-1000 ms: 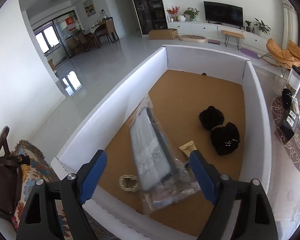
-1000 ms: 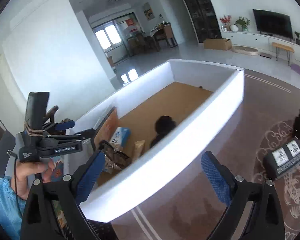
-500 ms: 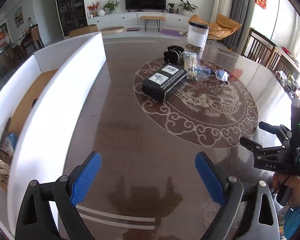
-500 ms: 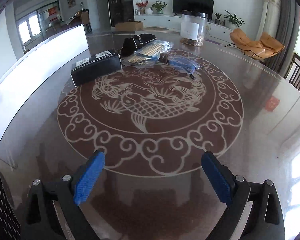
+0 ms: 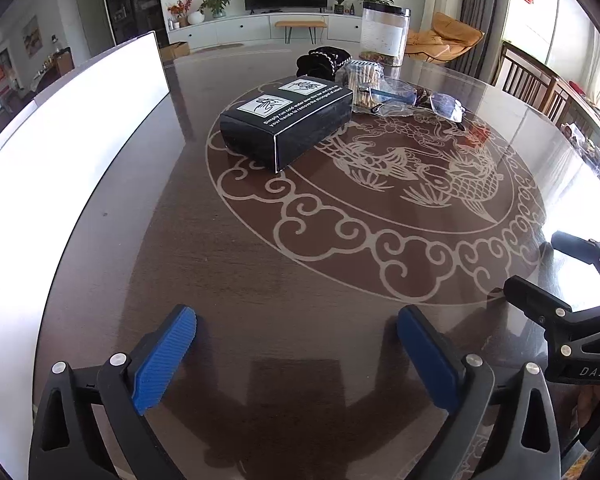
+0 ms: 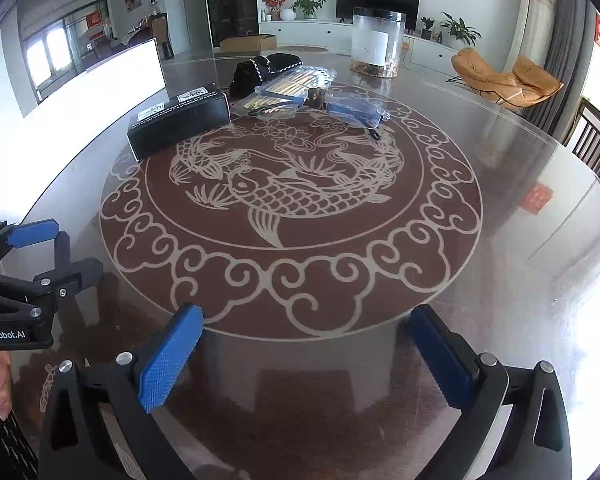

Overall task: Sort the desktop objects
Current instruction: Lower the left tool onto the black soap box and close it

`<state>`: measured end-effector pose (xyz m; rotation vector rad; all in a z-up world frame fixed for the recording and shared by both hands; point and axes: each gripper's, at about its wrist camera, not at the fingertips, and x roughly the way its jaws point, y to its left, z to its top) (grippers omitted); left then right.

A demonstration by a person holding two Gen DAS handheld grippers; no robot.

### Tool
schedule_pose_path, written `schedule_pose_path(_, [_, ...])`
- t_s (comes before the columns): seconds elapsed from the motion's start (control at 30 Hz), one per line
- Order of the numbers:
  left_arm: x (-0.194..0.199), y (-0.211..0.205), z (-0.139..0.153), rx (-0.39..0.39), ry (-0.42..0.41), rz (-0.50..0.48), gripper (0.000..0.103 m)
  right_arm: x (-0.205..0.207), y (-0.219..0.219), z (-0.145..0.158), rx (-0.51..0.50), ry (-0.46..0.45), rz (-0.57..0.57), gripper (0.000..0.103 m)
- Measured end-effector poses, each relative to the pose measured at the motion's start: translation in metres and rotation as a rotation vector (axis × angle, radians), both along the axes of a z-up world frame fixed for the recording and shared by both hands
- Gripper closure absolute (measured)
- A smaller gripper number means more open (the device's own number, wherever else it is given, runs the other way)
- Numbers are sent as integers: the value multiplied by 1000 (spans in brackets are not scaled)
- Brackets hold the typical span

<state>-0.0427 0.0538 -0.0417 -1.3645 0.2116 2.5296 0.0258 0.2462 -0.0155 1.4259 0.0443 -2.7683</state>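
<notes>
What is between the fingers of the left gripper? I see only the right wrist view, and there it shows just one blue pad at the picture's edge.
Observer: Nothing is. In the left wrist view the left gripper has both blue pads in sight. Its jaws are opening, already wide apart, with only the bare table between them.
Operator: Thank you. And what is printed on top of the black box? In my view it is too small to read.
Observer: The black box bears two white pictures on its top, and a white line of print that begins "Simply run cold water".
</notes>
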Motion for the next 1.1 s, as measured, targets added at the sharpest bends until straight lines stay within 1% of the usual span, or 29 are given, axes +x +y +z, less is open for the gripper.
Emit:
schedule_pose_path(0.07, [0, 0, -1, 3, 13, -1, 0, 0, 0, 0, 0, 0, 0, 0])
schedule_pose_path(0.37, [-2, 1, 0, 5, 18, -10, 0, -1, 0, 0, 2, -1, -1, 0])
schedule_pose_path(0.57, [1, 0, 0, 1, 22, 2, 0, -1, 0, 0, 2, -1, -1, 0])
schedule_pose_path(0.63, [-1, -1, 0, 5, 22, -40, 0, -1, 0, 0, 2, -1, -1, 0])
schedule_pose_path(0.73, [-20, -3, 0, 3, 16, -118, 0, 0, 0, 0, 2, -1, -1, 0])
schedule_pose_path(0.9, [-69, -4, 1, 4, 6, -269, 0, 0, 0, 0, 2, -1, -1, 0])
schedule_pose_path(1.0, [-98, -2, 2, -1, -6, -311, 0, -1, 0, 0, 2, -1, -1, 0])
schedule_pose_path(1.1, [-125, 4, 2, -6, -13, -318, 0, 0, 0, 0, 2, -1, -1, 0])
